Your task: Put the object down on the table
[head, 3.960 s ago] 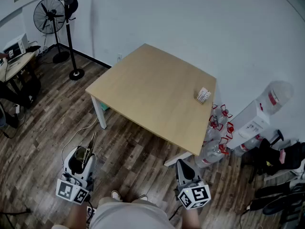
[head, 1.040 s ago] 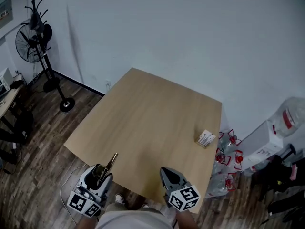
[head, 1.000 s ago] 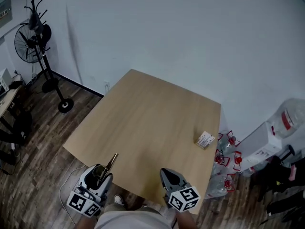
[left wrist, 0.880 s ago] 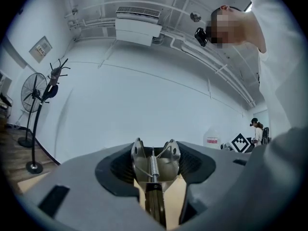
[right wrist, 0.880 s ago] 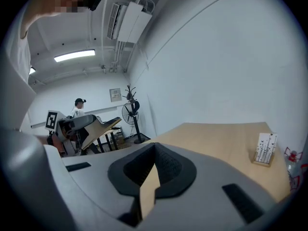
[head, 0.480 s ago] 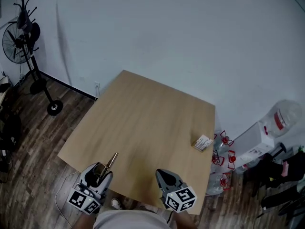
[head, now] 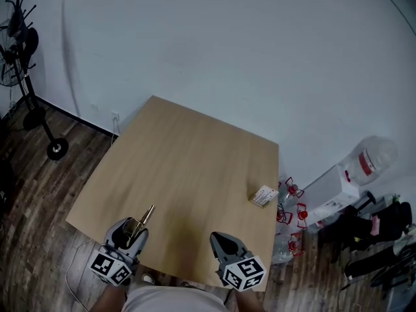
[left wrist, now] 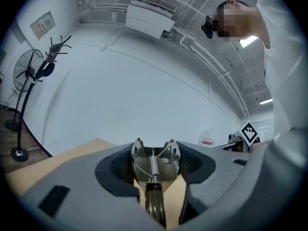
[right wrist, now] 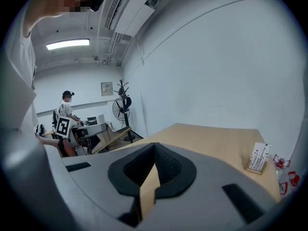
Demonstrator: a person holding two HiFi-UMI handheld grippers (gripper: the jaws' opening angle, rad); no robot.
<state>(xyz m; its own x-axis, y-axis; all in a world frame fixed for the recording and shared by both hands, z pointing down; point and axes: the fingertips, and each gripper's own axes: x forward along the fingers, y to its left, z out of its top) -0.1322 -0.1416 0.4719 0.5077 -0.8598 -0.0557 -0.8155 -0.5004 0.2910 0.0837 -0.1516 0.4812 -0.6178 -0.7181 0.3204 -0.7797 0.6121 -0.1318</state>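
My left gripper (head: 134, 226) is shut on a brass-coloured metal tool with a coil spring (head: 147, 214). Its thin end sticks forward over the near edge of the light wooden table (head: 195, 148). In the left gripper view the tool (left wrist: 153, 167) sits upright between the grey jaws of that gripper (left wrist: 154, 152), spring in the middle. My right gripper (head: 218, 238) is over the table's near edge, to the right, and in its own view the right gripper (right wrist: 154, 146) has its tips together with nothing between them.
A small printed box (head: 264, 195) stands near the table's right edge, the same box (right wrist: 258, 157) in the right gripper view. Water bottles with red handles (head: 290, 221) and a big water jug (head: 367, 160) stand right of the table. A fan stand (head: 26, 57) is far left. Another person (right wrist: 67, 109) stands across the room.
The table has drawn closer and both grippers have come from over the floor to its near edge. The left gripper still holds the tool; the right jaws stay together.
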